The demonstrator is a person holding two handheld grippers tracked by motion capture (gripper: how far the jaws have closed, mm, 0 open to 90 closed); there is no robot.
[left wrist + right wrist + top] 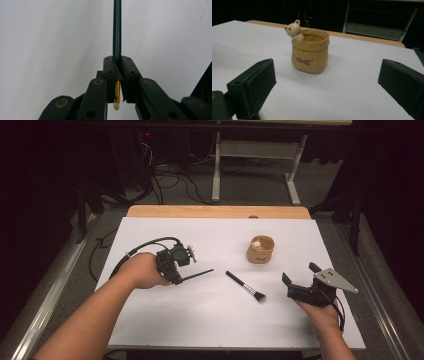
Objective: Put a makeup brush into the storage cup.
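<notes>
One brush is picked up.
The left gripper (184,272) pinches a thin brush (197,274); the right gripper (300,276) is spread wide. Next, I think, it goes into the bear cup (261,249).

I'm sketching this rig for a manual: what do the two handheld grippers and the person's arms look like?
Both are black. The left gripper has a black cable looping behind; its jaw links carry brass-coloured rivets. The right gripper bears a grey three-cornered plate with small holes and broad blocky pads. The forearms are unsleeved.
</notes>
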